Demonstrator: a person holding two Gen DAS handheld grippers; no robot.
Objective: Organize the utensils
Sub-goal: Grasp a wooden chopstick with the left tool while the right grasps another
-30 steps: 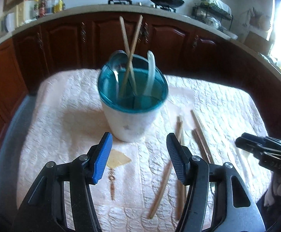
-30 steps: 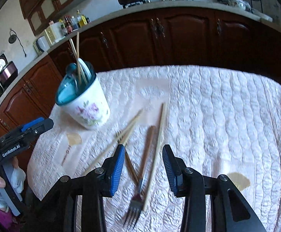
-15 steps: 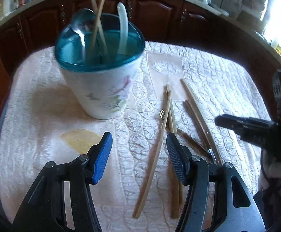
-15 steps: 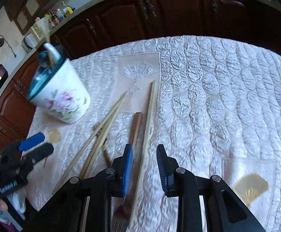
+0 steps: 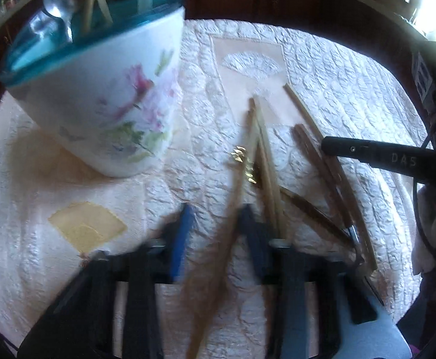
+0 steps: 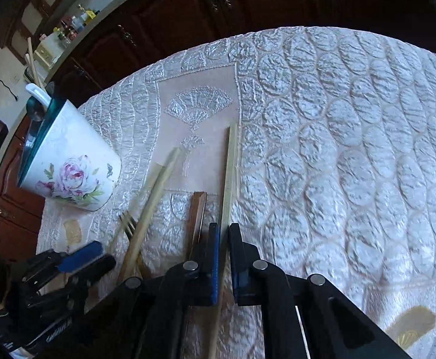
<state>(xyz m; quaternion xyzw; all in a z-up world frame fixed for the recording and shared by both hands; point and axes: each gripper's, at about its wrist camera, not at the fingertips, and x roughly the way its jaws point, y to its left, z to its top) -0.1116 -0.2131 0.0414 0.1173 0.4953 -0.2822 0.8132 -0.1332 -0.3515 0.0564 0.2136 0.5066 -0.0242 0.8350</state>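
Observation:
A white floral cup with a teal rim (image 5: 122,95) stands on the quilted tablecloth and holds a spoon, chopsticks and a white utensil; it also shows in the right wrist view (image 6: 68,170). Loose chopsticks (image 5: 263,155), a gold fork (image 5: 245,164) and a wooden-handled utensil (image 5: 322,161) lie to its right. My left gripper (image 5: 218,224) is low over one chopstick, jaws partly open around it, blurred. My right gripper (image 6: 224,233) has its jaws nearly closed around a pale chopstick (image 6: 230,173). The wooden-handled utensil (image 6: 198,212) lies just left of it.
The quilted cloth (image 6: 337,149) covers the table. Dark wooden cabinets (image 6: 218,6) run behind it. A counter with bottles (image 6: 68,27) is at the far left. The right gripper shows in the left wrist view (image 5: 382,158), over the utensils.
Both grippers have dropped toward the table and the loose chopsticks. The right jaws have narrowed from wide open to almost shut around a chopstick. The left jaws have narrowed too.

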